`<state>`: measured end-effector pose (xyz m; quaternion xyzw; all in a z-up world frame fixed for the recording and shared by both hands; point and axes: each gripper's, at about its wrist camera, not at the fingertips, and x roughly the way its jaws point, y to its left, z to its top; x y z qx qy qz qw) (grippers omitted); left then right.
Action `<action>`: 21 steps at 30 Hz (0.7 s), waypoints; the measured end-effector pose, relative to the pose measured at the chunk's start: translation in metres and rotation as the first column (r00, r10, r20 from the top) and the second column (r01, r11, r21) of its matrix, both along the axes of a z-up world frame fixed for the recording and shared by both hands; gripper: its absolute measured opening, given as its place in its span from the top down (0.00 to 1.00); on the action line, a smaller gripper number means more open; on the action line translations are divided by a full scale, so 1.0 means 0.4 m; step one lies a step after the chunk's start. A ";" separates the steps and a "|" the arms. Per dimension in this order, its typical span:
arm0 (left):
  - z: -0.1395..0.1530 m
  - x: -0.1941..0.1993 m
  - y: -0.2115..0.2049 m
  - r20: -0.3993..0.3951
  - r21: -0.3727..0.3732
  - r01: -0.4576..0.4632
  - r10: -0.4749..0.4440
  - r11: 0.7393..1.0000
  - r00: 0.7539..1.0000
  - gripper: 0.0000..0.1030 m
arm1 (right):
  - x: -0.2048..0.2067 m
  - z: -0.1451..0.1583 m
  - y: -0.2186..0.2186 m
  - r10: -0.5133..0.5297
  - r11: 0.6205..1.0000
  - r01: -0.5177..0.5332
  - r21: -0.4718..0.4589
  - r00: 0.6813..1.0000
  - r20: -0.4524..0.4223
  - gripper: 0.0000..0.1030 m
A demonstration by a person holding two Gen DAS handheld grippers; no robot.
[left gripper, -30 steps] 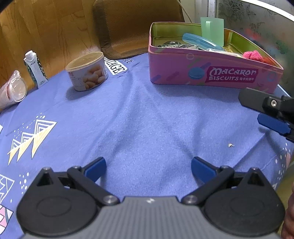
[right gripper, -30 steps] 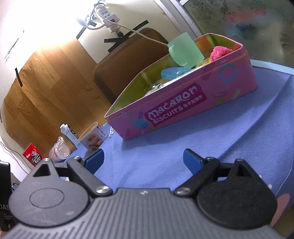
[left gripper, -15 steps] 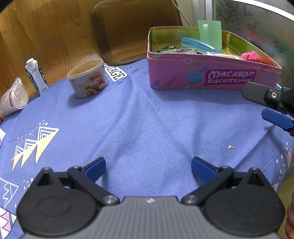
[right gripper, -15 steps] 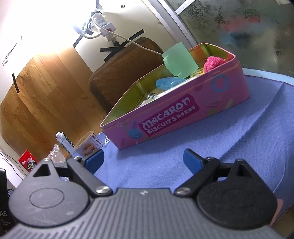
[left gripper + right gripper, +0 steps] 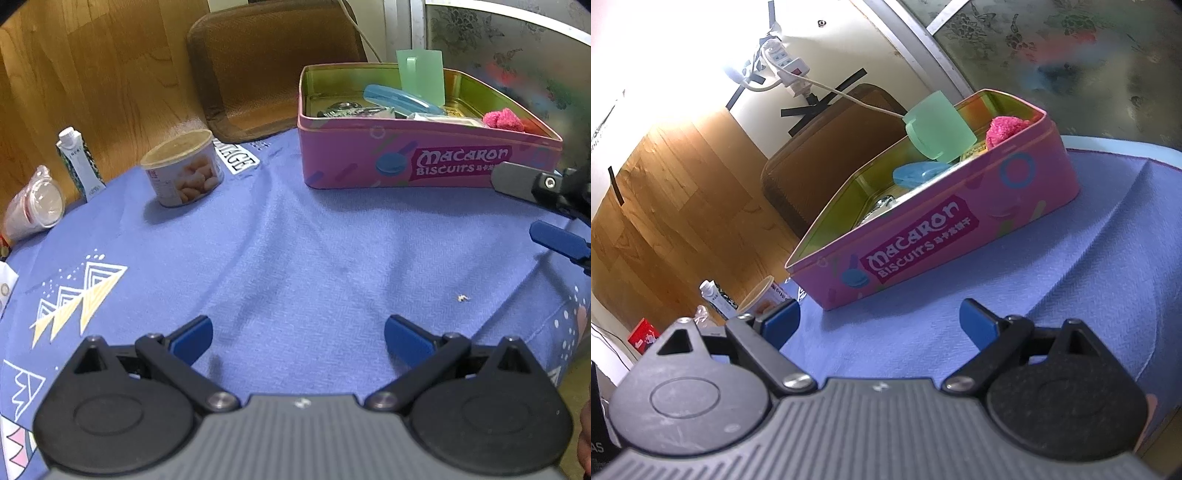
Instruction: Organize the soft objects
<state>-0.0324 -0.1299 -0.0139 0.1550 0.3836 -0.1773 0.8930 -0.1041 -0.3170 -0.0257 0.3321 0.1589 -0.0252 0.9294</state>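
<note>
Clear plastic cup point(image 5: 35, 206), white carton point(image 5: 77, 162), round snack tin point(image 5: 183, 168), then pink rectangular biscuit tin point(image 5: 424, 166) on blue cloth point(image 5: 295, 258), holding fuzzy pink ball point(image 5: 504, 120). Left gripper point(image 5: 298, 334) and right gripper point(image 5: 880, 321) both spread, empty.

Tin point(image 5: 424, 162) stands far right on the cloth point(image 5: 295, 266); can point(image 5: 183, 168) far left of it, carton point(image 5: 77, 162) beyond; cup point(image 5: 421, 75) inside tin.

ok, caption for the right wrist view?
Open right gripper faces pink Macaron Biscuits tin holding green cup and pink fluffy item.
</note>
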 end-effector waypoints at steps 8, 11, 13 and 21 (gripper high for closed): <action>0.009 -0.007 0.005 0.034 0.005 -0.015 0.015 1.000 0.999 0.00 | -0.011 0.004 0.001 -0.015 1.000 0.015 -0.012 1.000 0.019 0.08; 0.011 -0.005 0.011 0.038 0.002 -0.023 0.023 1.000 0.999 0.00 | -0.014 0.006 0.002 -0.019 1.000 0.019 -0.016 1.000 0.025 0.08; 0.013 -0.004 0.015 0.041 -0.001 -0.030 0.030 1.000 0.999 0.00 | -0.014 0.006 0.002 -0.019 1.000 0.019 -0.017 0.999 0.027 0.08; 0.024 -0.003 0.040 0.074 -0.010 -0.069 0.069 0.998 0.995 0.00 | -0.022 0.010 0.004 -0.023 0.999 0.024 -0.025 0.999 0.042 0.08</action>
